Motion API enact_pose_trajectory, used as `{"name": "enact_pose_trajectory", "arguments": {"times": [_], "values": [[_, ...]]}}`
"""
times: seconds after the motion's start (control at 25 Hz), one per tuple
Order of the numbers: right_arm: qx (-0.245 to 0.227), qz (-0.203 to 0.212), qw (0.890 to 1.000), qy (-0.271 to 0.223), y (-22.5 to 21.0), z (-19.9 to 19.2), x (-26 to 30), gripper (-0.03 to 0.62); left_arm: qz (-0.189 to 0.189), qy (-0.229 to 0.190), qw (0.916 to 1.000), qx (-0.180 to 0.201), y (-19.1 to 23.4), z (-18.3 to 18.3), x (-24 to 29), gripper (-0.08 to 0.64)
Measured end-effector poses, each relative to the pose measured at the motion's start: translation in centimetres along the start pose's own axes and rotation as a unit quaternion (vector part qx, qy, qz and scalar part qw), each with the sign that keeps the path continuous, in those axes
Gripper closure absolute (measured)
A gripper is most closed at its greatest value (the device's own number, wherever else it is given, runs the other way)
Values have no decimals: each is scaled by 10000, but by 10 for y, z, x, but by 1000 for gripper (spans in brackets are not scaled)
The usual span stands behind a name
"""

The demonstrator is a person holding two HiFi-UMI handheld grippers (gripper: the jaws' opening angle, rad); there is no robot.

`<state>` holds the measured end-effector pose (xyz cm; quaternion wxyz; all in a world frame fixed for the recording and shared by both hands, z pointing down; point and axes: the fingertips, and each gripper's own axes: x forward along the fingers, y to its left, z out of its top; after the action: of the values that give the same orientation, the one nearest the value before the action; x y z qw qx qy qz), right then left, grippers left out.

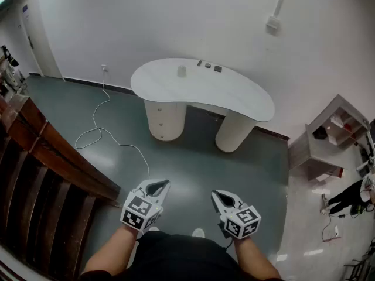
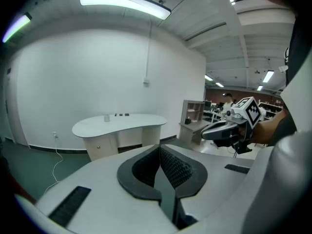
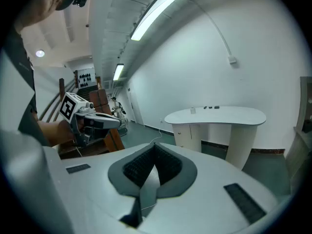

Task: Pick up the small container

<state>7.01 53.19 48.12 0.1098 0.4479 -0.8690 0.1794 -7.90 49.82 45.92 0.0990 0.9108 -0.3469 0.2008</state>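
Note:
The small container (image 1: 181, 71) is a pale cup standing on a white kidney-shaped table (image 1: 234, 98) across the room. It shows tiny in the left gripper view (image 2: 107, 117) and in the right gripper view (image 3: 193, 110). My left gripper (image 1: 157, 185) and right gripper (image 1: 220, 195) hang side by side close to my body, over the green floor and far from the table. In each gripper view the jaws meet at their tips, left gripper (image 2: 160, 148) and right gripper (image 3: 155, 146), with nothing between them.
Three small dark objects (image 1: 208, 66) lie on the table behind the cup. A white cable (image 1: 105, 130) trails across the floor from a wall socket. Dark wooden stairs (image 1: 47, 163) run along the left. A low shelf unit (image 1: 328, 139) stands at the right, with a person (image 1: 351, 195) beyond it.

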Motion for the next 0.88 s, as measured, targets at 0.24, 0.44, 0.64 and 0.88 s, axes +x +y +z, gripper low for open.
{"name": "enact_pose_trajectory", "arguments": {"times": [0.24,0.44,0.64,0.88], "values": [[60,-87,9999,17,17,-1,14,597,-67,-49,10000,-49,21,-2,-13,543],[111,-168,9998,40,36,-2,30,598,-104,-21,9999,69,41,-9,-27,543],[216,-273,9994,-81,58,3,46,597,-189,6,9997,167,61,-18,-41,543],[409,-334,9984,-178,86,2,66,598,-424,107,9988,213,80,-35,-57,543]]}}
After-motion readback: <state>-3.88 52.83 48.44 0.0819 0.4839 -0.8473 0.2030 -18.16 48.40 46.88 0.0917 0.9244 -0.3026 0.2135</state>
